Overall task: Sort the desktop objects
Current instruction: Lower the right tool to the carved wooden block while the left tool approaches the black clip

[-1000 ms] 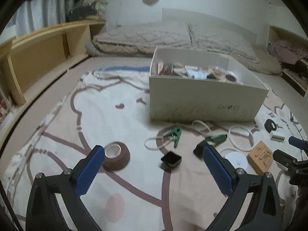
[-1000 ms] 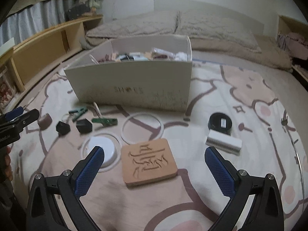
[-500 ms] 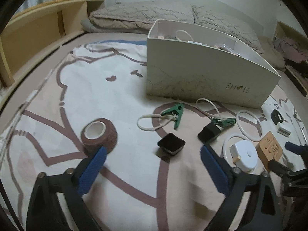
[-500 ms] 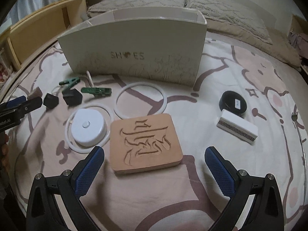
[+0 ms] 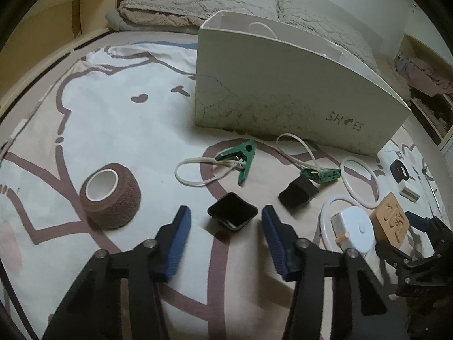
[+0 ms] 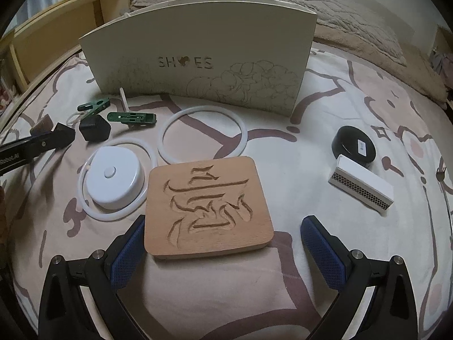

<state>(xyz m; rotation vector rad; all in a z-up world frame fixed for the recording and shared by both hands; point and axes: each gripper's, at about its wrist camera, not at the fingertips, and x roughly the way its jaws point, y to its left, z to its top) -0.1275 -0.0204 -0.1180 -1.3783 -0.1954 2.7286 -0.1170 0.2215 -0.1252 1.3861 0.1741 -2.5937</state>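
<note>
My left gripper [image 5: 225,221] is open, low over the bedspread, its blue fingers on either side of a small black square cap [image 5: 232,212] without touching it. My right gripper [image 6: 223,235] is open around the near end of a carved wooden block [image 6: 208,206]; the left finger is next to its edge, the right finger is apart from it. The white "SHOES" box [image 5: 283,99] stands behind the loose things, also in the right wrist view [image 6: 203,53].
On the spread lie a brown tape roll [image 5: 110,195], two green clips [image 5: 240,155] [image 5: 322,174], a second black cap [image 5: 297,192], a white round device [image 6: 113,177], a white ring [image 6: 202,136], a black puck [image 6: 354,144] and a white matchbox-like box [image 6: 361,188].
Both grippers came down and forward. The left one narrowed its opening around the black cap. The right one came up around the wooden block.
</note>
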